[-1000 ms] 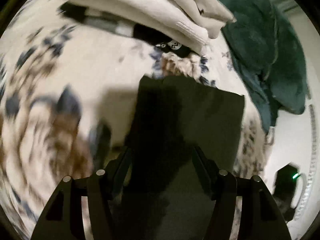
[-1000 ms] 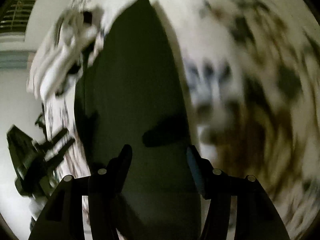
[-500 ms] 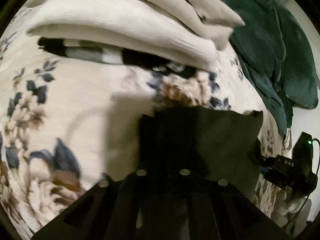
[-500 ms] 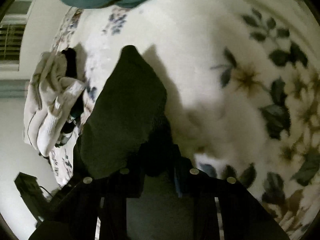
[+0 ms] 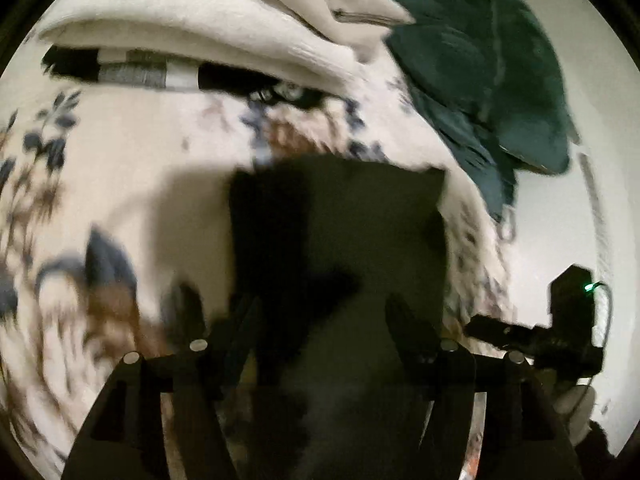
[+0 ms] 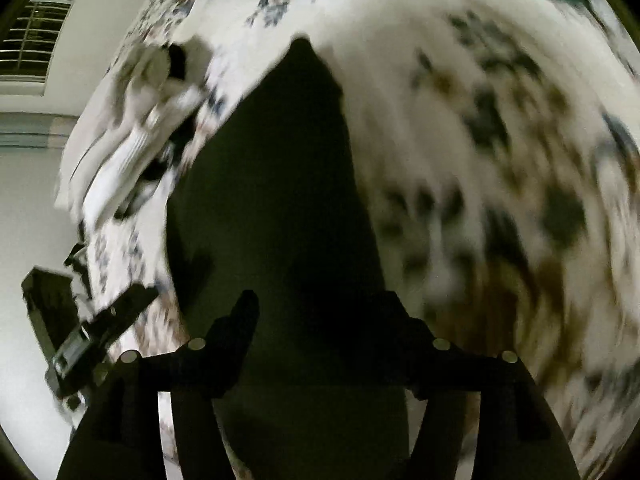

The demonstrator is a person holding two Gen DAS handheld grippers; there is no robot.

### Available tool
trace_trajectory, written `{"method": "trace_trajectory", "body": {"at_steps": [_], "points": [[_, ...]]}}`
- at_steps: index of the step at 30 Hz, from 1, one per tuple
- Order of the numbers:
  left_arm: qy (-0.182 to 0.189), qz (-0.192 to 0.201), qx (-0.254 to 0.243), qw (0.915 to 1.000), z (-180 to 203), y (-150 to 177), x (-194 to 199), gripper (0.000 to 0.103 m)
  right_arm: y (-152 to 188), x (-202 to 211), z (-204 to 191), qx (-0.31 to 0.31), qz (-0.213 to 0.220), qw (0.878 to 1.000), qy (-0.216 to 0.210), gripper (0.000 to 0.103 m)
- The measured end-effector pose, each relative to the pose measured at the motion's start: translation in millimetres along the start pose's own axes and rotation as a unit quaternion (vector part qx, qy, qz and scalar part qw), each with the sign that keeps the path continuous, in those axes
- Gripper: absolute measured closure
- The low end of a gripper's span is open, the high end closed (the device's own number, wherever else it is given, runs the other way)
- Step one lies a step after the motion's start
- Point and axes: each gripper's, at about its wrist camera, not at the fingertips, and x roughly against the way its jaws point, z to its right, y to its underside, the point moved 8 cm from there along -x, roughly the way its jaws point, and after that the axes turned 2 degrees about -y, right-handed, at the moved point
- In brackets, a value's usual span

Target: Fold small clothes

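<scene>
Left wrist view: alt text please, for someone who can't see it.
A dark folded garment lies on a floral bedspread, with the left claw over its near edge, jaws opening and apart. Behind it sits a stack of folded cream clothes beside a teal blanket; the right claw shows at the right edge. The picture is motion-blurred.

Left tool (image 5: 324, 320) jaws opening above dark garment (image 5: 360, 220) on floral bedspread (image 5: 120, 168).

We find no readable text, label, brand or number in either view — both are too blurred. The one sign-like mark is a small green light (image 5: 588, 287) on the dark device — beside the bed's edge.
</scene>
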Motion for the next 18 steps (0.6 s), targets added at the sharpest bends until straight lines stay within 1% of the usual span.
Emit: {"method": "trace_trajectory", "body": {"at_steps": [1, 2, 3, 5, 6, 7, 8, 9, 11, 13, 15, 16, 18], "points": [[0.012, -0.004, 0.002, 0.9999, 2, 20, 11, 0.041, 18, 3, 3, -0.006, -0.01, 1.0, -0.003, 0.038], [0.016, -0.007, 0.003, 0.9998, 5, 32, 13, 0.041, 36, 7, 10, -0.012, -0.019, 1.0, -0.006, 0.038], [0.015, -0.012, 0.006, 0.9998, 5, 49, 18, 0.041, 63, 10, 16, -0.02, -0.031, 0.999, -0.009, 0.038], [0.007, -0.025, 0.017, 0.9995, 1, 91, 27, 0.041, 102, 9, 25, -0.03, -0.054, 0.998, -0.007, 0.038], [0.003, -0.034, 0.026, 0.9991, -3, 114, 29, 0.041, 128, 8, 33, -0.033, -0.067, 0.997, -0.004, 0.038], [-0.007, -0.047, 0.037, 0.9982, -9, 146, 33, 0.041, 150, 7, 42, -0.037, -0.077, 0.996, -0.001, 0.038], [-0.015, -0.054, 0.042, 0.9975, -11, 163, 32, 0.041, 177, 3, 53, -0.043, -0.093, 0.995, 0.001, 0.038], [-0.027, -0.067, 0.052, 0.996, -17, 188, 33, 0.041, 196, -2, 60, -0.047, -0.107, 0.993, 0.002, 0.038], [-0.055, -0.095, 0.08, 0.9908, -30, 241, 36, 0.041, 235, -10, 77, -0.063, -0.132, 0.989, 0.006, 0.038], [-0.078, -0.12, 0.096, 0.9851, -36, 288, 37, 0.041, 276, -19, 95, -0.079, -0.153, 0.985, 0.008, 0.038], [-0.089, -0.138, 0.116, 0.9795, -39, 329, 38, 0.041, 309, -26, 109, -0.083, -0.168, 0.982, 0.02, 0.038], [-0.091, -0.144, 0.124, 0.9775, -40, 344, 37, 0.041, 321, -29, 113, -0.085, -0.172, 0.981, 0.021, 0.038], [-0.102, -0.156, 0.132, 0.9736, -43, 364, 30, 0.041, 346, -40, 121, -0.09, -0.186, 0.978, 0.023, 0.038]]}}
